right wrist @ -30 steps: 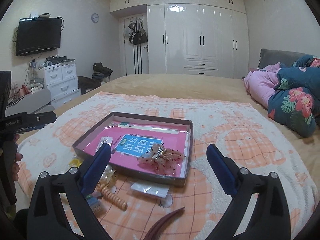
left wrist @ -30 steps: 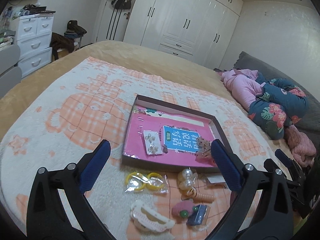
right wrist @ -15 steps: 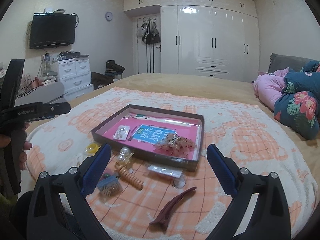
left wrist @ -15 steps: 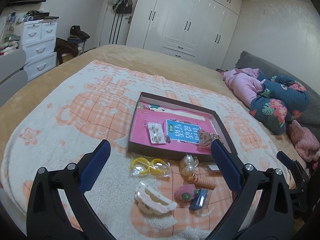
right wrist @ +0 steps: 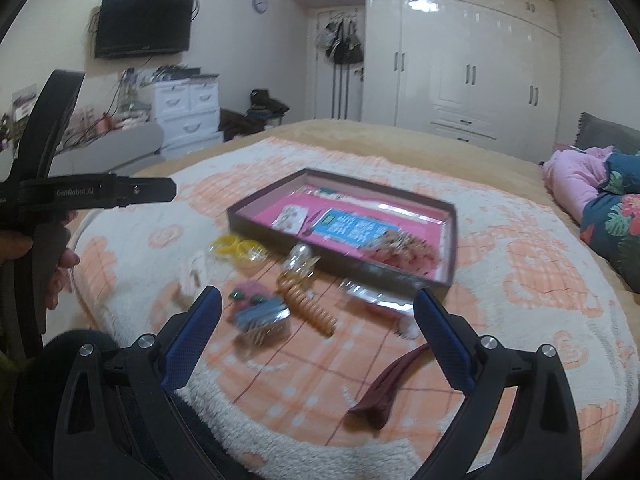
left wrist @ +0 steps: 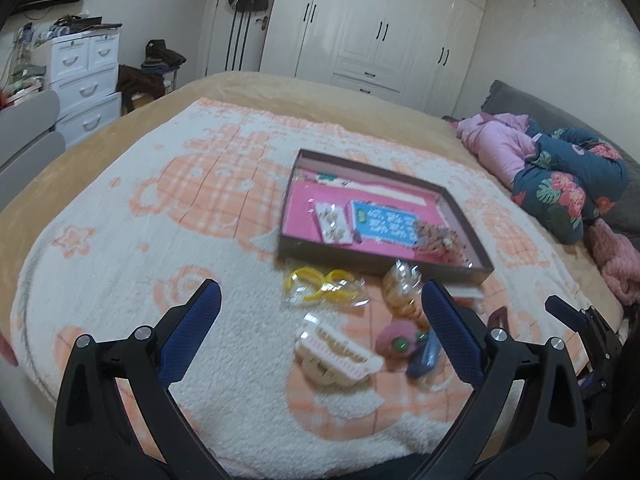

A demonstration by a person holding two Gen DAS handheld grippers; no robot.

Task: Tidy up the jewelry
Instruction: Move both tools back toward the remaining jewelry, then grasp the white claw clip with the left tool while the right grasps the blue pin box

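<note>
Both the left gripper and the right gripper hang empty with fingers spread wide above the bed's near edge, so it looks like a fresh pick comes next: lowering onto loose jewelry beside the box.

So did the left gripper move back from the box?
Yes. The left gripper pulled back toward the blanket's near edge; the box now looks farther off.

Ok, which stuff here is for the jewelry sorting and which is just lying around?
For the job: tray; yellow bangles; white claw clip; orange spiral tie; maroon clip.

Lying about: floral bedding; white drawers; TV; wardrobe.
</note>
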